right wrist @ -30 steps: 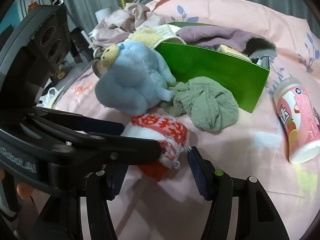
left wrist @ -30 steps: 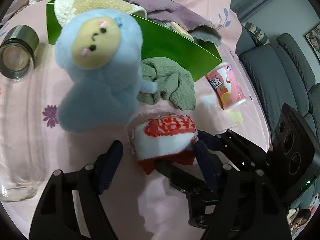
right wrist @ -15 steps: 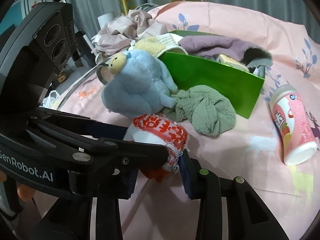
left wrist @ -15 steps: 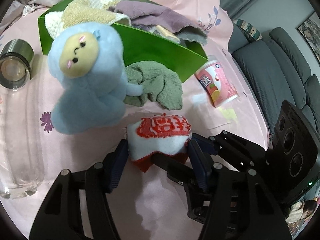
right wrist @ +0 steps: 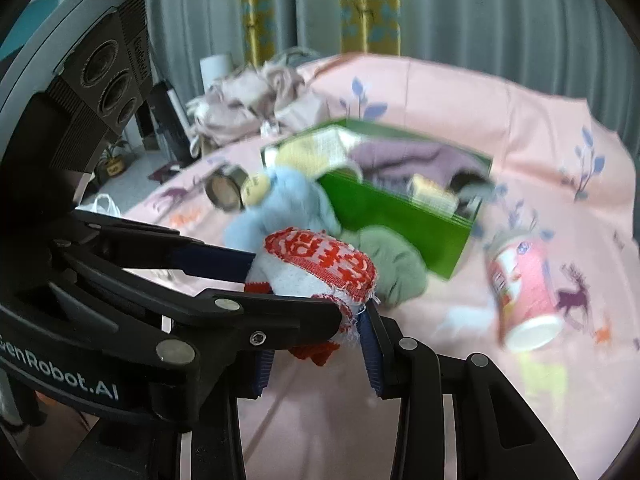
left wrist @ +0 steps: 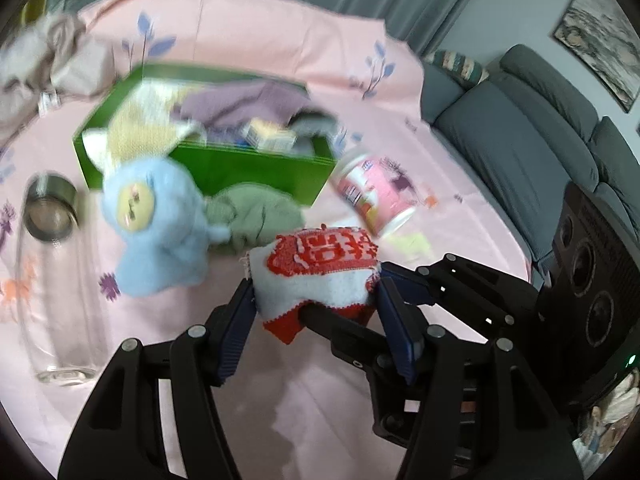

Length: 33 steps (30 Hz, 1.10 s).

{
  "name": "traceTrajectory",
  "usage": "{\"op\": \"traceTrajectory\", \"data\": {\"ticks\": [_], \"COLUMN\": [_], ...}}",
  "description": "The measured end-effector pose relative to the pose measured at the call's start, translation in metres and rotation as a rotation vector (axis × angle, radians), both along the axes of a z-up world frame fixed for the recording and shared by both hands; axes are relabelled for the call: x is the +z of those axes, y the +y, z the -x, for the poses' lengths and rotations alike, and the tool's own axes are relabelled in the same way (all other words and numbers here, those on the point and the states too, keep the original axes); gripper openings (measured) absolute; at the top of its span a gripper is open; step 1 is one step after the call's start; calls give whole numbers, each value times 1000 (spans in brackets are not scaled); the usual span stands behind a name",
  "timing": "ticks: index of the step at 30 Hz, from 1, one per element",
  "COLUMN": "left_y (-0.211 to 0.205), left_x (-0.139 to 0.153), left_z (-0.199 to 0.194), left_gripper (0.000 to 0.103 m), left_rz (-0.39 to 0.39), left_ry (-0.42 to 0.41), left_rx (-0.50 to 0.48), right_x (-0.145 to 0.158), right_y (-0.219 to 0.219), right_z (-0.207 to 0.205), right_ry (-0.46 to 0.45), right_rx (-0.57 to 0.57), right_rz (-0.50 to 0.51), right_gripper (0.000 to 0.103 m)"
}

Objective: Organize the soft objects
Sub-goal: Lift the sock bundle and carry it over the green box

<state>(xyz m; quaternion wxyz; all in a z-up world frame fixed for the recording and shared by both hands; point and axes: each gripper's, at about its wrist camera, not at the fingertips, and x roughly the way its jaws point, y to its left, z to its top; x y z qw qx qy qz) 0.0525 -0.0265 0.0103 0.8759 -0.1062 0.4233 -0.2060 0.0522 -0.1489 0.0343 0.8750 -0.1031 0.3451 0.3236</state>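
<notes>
Both claws clamp one rolled red-and-white knitted sock [left wrist: 320, 276]: left claw [left wrist: 316, 316] across its width, right claw [right wrist: 316, 344] crosswise. Bundle lifted off pink bedsheet [left wrist: 280, 400]; green cardboard box [left wrist: 256, 168] lies ahead, mid-bed.

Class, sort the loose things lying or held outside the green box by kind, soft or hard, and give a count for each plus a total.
Soft: 3 (red and white knitted sock, blue plush toy, grey-green cloth)
Hard: 2 (pink canister, glass bottle with steel cap)
Total: 5
</notes>
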Motion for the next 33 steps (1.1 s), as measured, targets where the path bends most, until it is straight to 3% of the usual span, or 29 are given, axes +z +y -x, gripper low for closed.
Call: {"op": "traceTrajectory", "data": {"ticks": [9, 16, 25, 33], "left_y": [-20, -26, -22, -12], "left_x": [59, 100, 129, 141], "left_z": [31, 58, 75, 78], "left_gripper": [59, 59, 60, 60], "left_rz": [-84, -99, -136, -138], "left_ry": [-139, -212, -276, -299], "left_rx": [12, -9, 21, 42], "right_x": [58, 99, 136, 150], "right_y": [-9, -18, -10, 0], "right_z": [21, 50, 62, 63], "right_ry": [-107, -182, -233, -248], "right_rx": [15, -23, -12, -4], "right_rz": [-14, -53, -71, -72], "right_gripper": [40, 40, 40, 40]}}
